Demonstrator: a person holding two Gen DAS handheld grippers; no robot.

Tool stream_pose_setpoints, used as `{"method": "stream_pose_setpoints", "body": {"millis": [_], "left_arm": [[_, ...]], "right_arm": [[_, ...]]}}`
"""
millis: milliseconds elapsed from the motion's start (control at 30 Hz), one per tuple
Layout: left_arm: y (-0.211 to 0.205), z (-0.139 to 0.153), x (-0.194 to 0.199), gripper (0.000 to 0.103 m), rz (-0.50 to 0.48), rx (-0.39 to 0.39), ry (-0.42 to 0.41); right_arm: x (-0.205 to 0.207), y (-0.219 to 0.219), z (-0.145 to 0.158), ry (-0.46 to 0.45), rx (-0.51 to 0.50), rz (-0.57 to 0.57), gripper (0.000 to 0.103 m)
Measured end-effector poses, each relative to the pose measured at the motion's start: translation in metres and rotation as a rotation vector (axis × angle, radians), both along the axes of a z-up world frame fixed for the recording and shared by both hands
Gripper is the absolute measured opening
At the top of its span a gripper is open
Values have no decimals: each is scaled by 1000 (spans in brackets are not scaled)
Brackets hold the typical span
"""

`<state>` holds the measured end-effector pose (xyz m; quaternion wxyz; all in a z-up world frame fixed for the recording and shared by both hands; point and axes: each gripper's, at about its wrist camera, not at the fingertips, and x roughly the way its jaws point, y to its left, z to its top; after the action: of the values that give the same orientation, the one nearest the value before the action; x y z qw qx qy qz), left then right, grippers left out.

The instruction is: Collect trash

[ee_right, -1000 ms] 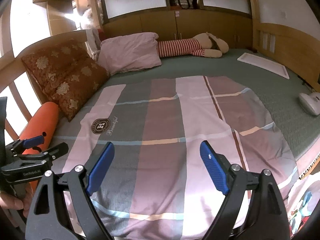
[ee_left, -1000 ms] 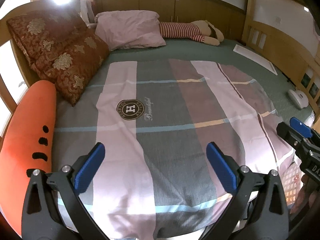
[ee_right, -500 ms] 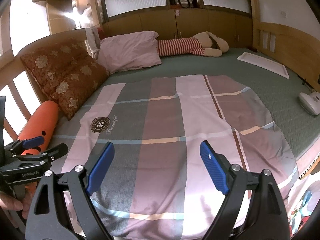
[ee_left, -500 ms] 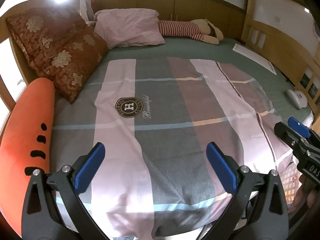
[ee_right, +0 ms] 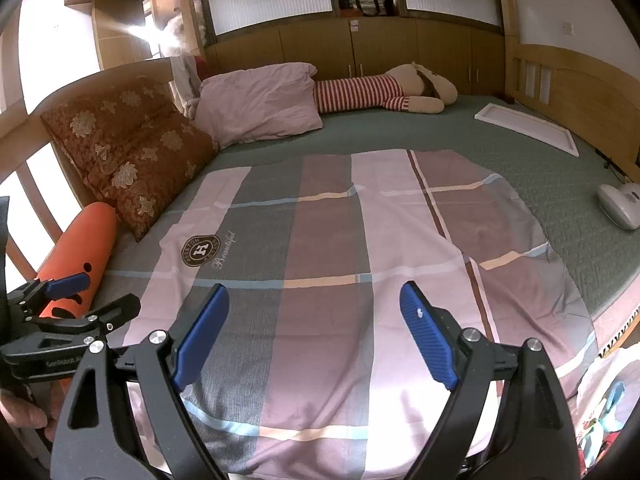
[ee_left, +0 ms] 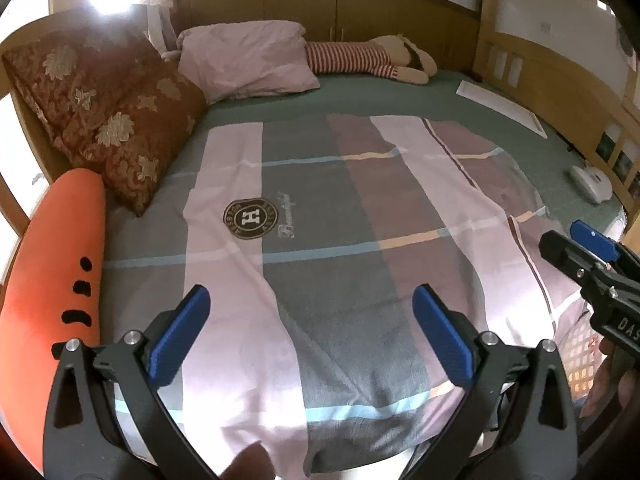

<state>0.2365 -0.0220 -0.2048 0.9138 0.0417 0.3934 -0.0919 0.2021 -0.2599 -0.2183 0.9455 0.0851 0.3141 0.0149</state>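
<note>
— From the left wrist camera, what do you see?

— The left gripper (ee_left: 310, 300) hangs over the near edge of the plaid quilt (ee_left: 320, 220), jaws spread wide, with only cloth beneath them. An orange carrot cushion (ee_left: 52, 264) lies along the quilt's left side. Brown floral cushions (ee_left: 108, 120) sit off its far left corner. Past its far edge there is a pink pillow (ee_left: 244, 60) and a striped plush toy (ee_left: 360, 58).

— And to the right of the quilt?

— A white handheld device (ee_left: 592, 184) lies on the green sheet (ee_left: 400, 96). The right gripper (ee_left: 592, 252) pokes in at the quilt's right edge.

— Any trash there?

— I can't make any out in that view.

— Now the right wrist camera?

— The right gripper also sits over the quilt's near edge, jaws just as wide and nothing between them. The left gripper shows at the quilt's left side, in front of the carrot cushion. A white flat board (ee_right: 528, 128) lies beyond the quilt's far right corner.

— And the trash?

— A white bag (ee_right: 600, 380) holding colourful scraps sits just off the quilt's near right corner, apart from both grippers.
</note>
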Motion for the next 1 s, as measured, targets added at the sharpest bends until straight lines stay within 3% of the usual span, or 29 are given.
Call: {"method": "stream_pose_setpoints", "body": {"millis": [667,900,1000], "left_arm": [[4,7,3,101,18,-30,8],[-6,7,1,101,56,62,-14],[-6,8,0,101,48,52,-11]], "right_arm": [[0,0,0,2,1,0,85],[0,0,0,1,1,-1,85],[0,1,0,2,-1,0,85]]}}
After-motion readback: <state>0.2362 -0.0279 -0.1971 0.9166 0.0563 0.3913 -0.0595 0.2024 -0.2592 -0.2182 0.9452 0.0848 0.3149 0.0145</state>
